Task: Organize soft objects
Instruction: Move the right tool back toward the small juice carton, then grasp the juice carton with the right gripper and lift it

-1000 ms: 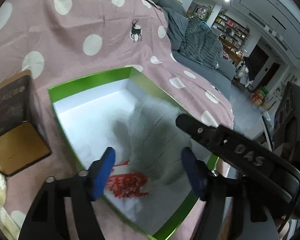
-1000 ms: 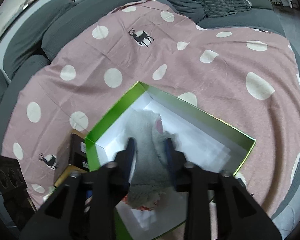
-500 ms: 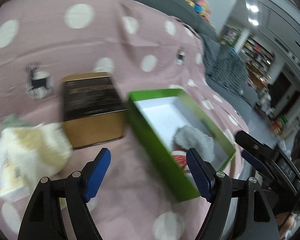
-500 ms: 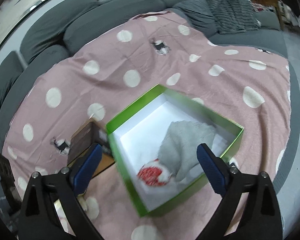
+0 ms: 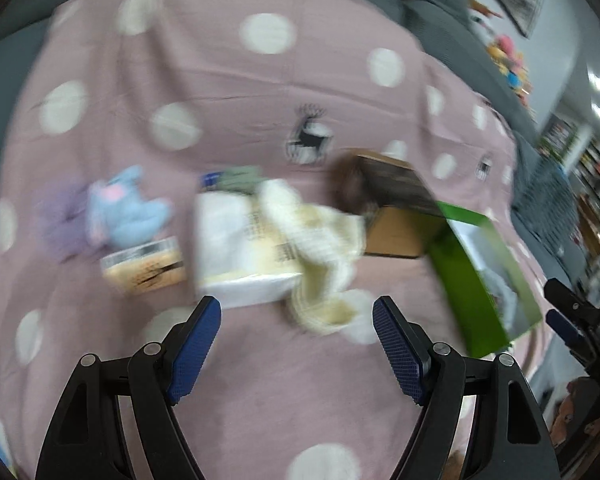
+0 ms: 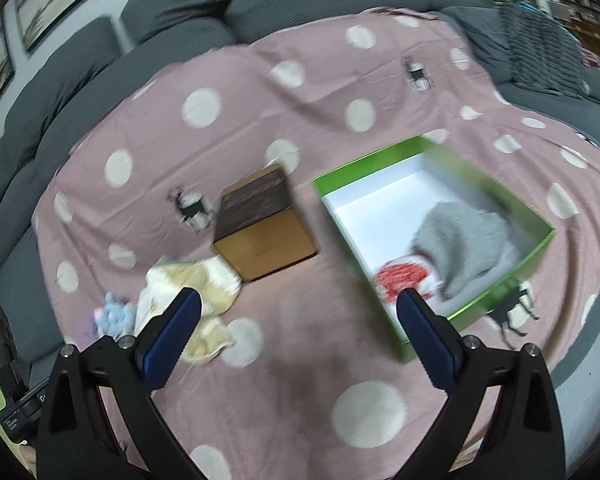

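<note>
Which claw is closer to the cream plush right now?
Left. The left claw hangs open right in front of the cream plush. The right claw is open too, with the plush off to its left.

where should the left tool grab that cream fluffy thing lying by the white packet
Take the cream fluffy item at the bunched lower end that lies nearest the open left tool, coming from above with the pads either side of that lump. It lies limp and flat on the pink blanket and partly over the white packet, so the free end looks easiest to pinch. Blur hides finer detail.
</note>
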### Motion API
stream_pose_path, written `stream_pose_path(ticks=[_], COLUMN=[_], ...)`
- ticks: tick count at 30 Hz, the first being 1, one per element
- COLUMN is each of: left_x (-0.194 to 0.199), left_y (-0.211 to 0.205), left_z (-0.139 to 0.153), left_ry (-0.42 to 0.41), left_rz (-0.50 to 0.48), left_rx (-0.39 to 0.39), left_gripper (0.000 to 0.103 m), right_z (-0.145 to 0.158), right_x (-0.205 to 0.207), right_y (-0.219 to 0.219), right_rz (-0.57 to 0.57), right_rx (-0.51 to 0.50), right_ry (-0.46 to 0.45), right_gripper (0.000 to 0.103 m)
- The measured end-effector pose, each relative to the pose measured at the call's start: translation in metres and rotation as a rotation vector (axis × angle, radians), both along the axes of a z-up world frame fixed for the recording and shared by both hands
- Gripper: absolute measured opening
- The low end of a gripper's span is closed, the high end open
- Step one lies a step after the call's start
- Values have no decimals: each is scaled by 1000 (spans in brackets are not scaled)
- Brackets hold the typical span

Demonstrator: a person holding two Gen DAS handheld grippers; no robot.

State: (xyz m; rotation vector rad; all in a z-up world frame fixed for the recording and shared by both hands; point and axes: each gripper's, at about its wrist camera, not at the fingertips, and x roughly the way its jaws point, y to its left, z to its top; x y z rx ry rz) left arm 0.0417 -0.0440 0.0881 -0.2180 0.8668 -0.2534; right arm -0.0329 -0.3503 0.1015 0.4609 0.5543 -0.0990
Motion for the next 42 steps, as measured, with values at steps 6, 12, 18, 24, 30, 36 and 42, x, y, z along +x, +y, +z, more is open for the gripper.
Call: stream_pose_path(ticks=[6,12,18,24,30,36,42], left_x=[-17,-29,-30,-10,26,64,75], left_y=[67,125,157,162,145,130,128], left_z=[-20,-43,-56,-67,-76,-101,-117], left_ry=[21,59,71,74,67,131,151], left_rz=[193,340,409,389,299,247,218], left_rx=[40,32,-6,-125,-222,-247,-295], left_gripper=[79,79,79,79,71,69,53], right_z=[0,1,1,-8,-29,-46,-63], right_x=[23,53,87,135,193,220,231], right_y=[50,112,191,258,283,301,306], right_rz=[133,300,517,701,743,748,775], right_rx=[-23,-44,-80,-35,67,17,10], right_ry=[34,65,118,206,344,412,460], right_gripper=[98,98,98,87,70,70,66])
